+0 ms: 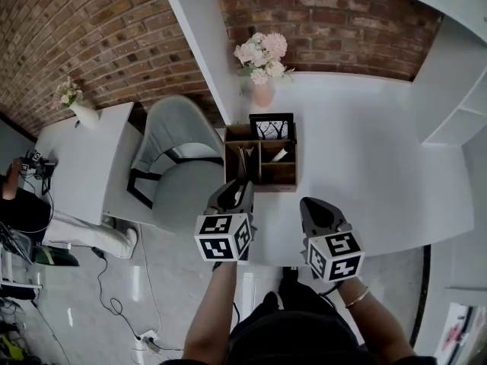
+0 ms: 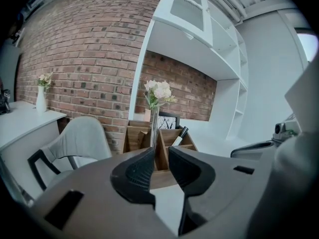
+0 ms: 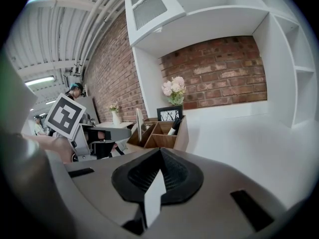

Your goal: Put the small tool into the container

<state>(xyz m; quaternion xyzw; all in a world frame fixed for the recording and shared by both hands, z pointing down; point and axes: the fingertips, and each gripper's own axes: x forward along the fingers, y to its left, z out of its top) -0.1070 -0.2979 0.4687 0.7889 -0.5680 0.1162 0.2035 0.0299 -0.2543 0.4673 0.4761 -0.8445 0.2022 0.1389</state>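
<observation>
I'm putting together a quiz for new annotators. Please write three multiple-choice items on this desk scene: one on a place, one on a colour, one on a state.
1. Where does the framed picture stand?
A. on the floor
B. just behind the organizer
C. in a drawer

2. What colour is the seat of the chair?
A. red
B. green
C. grey

3. How is the right gripper?
A. shut and empty
B. wide open
C. shut on a cup

Answers:
1 B, because the frame rises at the organizer's far edge.
2 C, because the head view shows a grey shell.
3 A, because in the right gripper view its jaws meet with nothing between them.
</observation>
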